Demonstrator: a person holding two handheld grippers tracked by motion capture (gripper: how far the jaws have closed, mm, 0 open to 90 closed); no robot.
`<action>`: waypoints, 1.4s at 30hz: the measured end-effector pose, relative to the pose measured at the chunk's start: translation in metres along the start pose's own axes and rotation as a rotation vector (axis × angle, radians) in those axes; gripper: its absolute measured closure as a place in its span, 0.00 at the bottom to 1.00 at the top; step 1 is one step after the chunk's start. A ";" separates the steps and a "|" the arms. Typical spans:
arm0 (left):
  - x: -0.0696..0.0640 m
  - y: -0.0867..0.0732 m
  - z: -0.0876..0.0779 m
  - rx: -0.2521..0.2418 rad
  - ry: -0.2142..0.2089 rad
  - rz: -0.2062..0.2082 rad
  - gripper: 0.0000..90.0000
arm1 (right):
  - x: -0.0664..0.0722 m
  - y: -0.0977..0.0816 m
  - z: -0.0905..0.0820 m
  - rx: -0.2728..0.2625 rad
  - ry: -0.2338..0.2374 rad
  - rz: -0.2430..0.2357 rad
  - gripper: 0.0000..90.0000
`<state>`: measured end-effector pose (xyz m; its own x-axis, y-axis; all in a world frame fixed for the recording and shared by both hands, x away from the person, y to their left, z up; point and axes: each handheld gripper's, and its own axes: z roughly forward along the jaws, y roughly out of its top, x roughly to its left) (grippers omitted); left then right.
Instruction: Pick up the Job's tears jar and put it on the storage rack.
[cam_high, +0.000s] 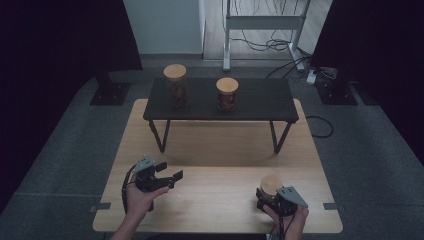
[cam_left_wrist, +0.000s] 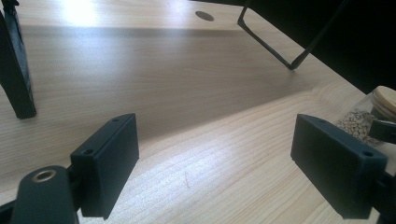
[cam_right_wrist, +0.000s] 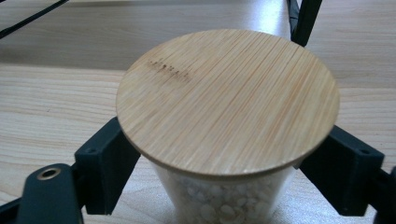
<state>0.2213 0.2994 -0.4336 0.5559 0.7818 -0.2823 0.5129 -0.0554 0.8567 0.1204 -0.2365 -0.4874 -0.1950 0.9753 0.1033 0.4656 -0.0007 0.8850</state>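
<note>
Grey carpet floor (cam_high: 60, 150); white wall (cam_high: 162, 25); dark curtains (cam_high: 55, 45) flank it.

A glass jar (cam_right_wrist: 224, 198) of pale grains is standing on the light wooden tabletop (cam_right_wrist: 51, 98), and its round bamboo lid (cam_right_wrist: 228, 100) is taking up most of the frame. The right gripper (cam_right_wrist: 229, 186) is flanking the jar just under the lid, one black finger (cam_right_wrist: 105, 165) on each side, though whether they are pressing the glass cannot be told. A dark metal leg (cam_right_wrist: 306, 18) is rising behind the lid.
</note>
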 end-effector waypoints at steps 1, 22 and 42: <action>0.000 0.000 0.000 0.000 0.000 0.000 0.17 | 0.000 0.000 0.000 -0.001 -0.001 -0.001 0.21; 0.000 -0.001 0.001 -0.003 0.001 -0.002 0.17 | 0.006 -0.003 -0.001 -0.025 -0.019 -0.082 0.28; 0.000 -0.002 0.001 -0.007 0.001 -0.004 0.17 | 0.003 -0.004 -0.002 -0.036 0.001 -0.045 0.28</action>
<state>0.2211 0.2989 -0.4354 0.5533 0.7824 -0.2858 0.5109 -0.0478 0.8583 0.1163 -0.2344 -0.4896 -0.2157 0.9744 0.0633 0.4252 0.0353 0.9044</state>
